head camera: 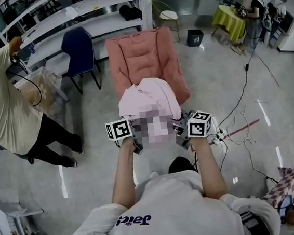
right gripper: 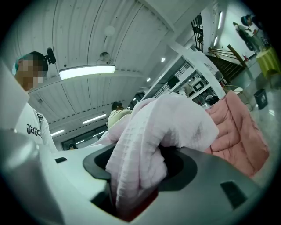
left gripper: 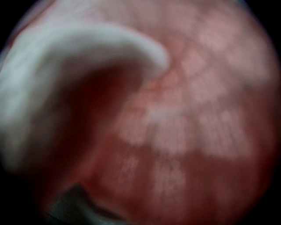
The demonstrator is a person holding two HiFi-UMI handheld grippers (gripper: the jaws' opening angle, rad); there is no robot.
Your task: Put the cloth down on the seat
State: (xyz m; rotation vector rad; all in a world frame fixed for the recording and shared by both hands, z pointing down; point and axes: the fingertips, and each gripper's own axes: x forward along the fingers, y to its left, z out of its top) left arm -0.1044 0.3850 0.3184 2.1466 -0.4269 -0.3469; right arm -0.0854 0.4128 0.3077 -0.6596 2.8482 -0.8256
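Note:
A pale pink cloth (head camera: 147,98) hangs bunched between my two grippers, in front of a salmon cushioned seat (head camera: 146,57) that leans back on the floor. My left gripper (head camera: 137,143) is at the cloth's lower left corner. In the left gripper view the cloth (left gripper: 189,110) lies over the lens and hides the jaws, and the grip looks closed on it. My right gripper (head camera: 180,135) is at the lower right. There a thick fold of the cloth (right gripper: 153,132) is pinched in the right gripper (right gripper: 136,180). The seat (right gripper: 239,132) shows behind it.
A person in a beige shirt (head camera: 4,103) stands at the left. A blue chair (head camera: 80,51) and white shelving (head camera: 74,17) stand behind the seat. Cables (head camera: 242,125) trail over the floor at the right, beyond them a black bin (head camera: 195,36) and a yellow-green table (head camera: 228,20).

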